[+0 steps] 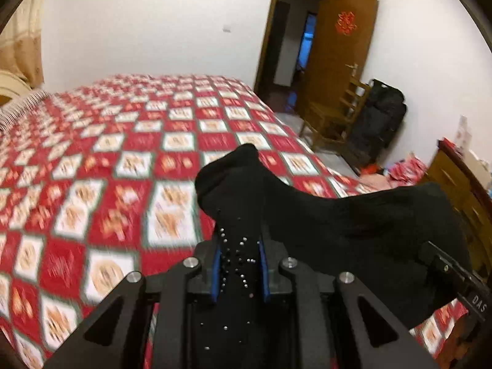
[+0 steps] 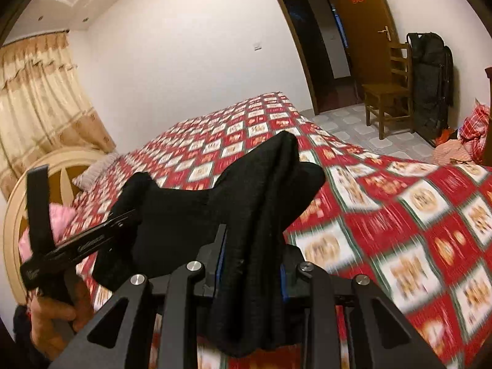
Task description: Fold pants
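Left gripper (image 1: 239,264): raised above the bed, its blue-padded fingers (image 1: 215,273) clamped on a bunched part of the pants that carries small shiny studs; in the right wrist view it shows at the left, pointing toward the cloth, with the person's hand (image 2: 55,313) around its handle.

Right gripper (image 2: 250,264): also held above the bed, its jaws closed on a thick gathered fold of the same pants.

Pants (image 1: 353,224): black, held in the air between the two grippers and over the near part of the bed; the long axis runs roughly from one gripper to the other, sagging a little in between, with a loose end sticking up past each grip.

Bed (image 1: 129,160): covered by a red and white chequered quilt, blurred in both views; a pale headboard (image 2: 18,215) stands at its left end.

Room: a wooden chair (image 2: 387,92) and a black bag (image 2: 430,83) stand by the open brown door (image 2: 359,30), well apart from the bed.
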The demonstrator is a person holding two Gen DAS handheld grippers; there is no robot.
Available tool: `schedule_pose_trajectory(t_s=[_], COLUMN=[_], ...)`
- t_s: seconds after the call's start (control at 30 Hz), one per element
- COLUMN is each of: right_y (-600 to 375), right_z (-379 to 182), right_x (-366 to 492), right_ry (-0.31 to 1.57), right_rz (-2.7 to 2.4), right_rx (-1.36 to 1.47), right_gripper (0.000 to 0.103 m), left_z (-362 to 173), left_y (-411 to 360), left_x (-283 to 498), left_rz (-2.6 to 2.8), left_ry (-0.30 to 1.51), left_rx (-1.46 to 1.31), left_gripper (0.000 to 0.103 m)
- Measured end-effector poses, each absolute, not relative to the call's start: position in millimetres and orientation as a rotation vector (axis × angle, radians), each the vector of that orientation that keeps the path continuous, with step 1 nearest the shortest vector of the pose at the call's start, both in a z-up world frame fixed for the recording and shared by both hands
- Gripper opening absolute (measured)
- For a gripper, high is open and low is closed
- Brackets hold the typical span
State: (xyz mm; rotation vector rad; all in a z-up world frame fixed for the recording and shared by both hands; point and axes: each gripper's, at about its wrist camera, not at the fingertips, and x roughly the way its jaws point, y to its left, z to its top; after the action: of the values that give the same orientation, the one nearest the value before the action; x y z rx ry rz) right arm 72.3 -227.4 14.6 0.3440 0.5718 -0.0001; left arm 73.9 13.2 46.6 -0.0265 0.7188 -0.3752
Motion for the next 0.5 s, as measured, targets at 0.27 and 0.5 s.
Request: schedule_pose_trajectory(t_s=[0.27,0.5], right_y=[-233.0,-256.1], right_z=[-42.3,-93.6], right_x=[152.8,178.1], right_ry=[0.607,0.731], right_rz=[-0.094,-0.167], right_rx=[0.319,0.337], right_gripper=[0.027,0.028], left_z=[0.9,-45.4], left_y=[-22.8,-30.3], left_x=[138.8,171.0], left_rz=[-0.281,-0.237], left_ry=[0.706,0.794], left_rx=[0.117,0.167], left_gripper=[0.02,0.022])
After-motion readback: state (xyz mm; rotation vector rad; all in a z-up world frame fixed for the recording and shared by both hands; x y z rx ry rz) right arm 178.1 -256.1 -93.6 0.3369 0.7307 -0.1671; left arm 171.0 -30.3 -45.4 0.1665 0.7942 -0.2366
